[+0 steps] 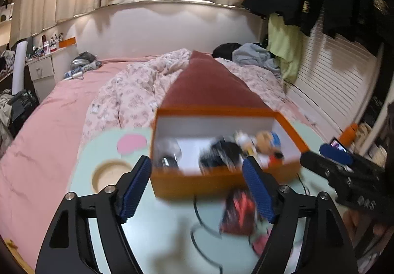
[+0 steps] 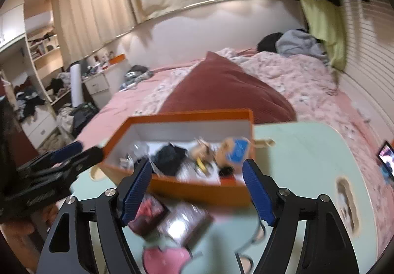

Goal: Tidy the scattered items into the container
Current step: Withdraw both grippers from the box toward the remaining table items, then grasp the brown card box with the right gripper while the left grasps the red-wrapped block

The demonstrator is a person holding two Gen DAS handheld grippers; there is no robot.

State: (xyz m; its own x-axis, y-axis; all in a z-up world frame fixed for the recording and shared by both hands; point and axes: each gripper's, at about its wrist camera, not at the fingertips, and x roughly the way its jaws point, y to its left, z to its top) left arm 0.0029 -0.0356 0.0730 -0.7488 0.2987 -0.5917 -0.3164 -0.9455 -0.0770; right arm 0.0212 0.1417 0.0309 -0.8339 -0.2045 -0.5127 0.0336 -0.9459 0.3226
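matt cardboard box (image 1: 221, 183), ribbed cloth cushion (image 2: 221, 91).

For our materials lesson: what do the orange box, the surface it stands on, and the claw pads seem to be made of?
Orange box: probably cardboard, matte; thin straight walls, white inside.
Table: smooth and pale green, perhaps painted wood or laminate; tan edges show at its cut-outs.
Claw pads: blue and ribbed, likely rubber or soft plastic, though the look leaves this open.
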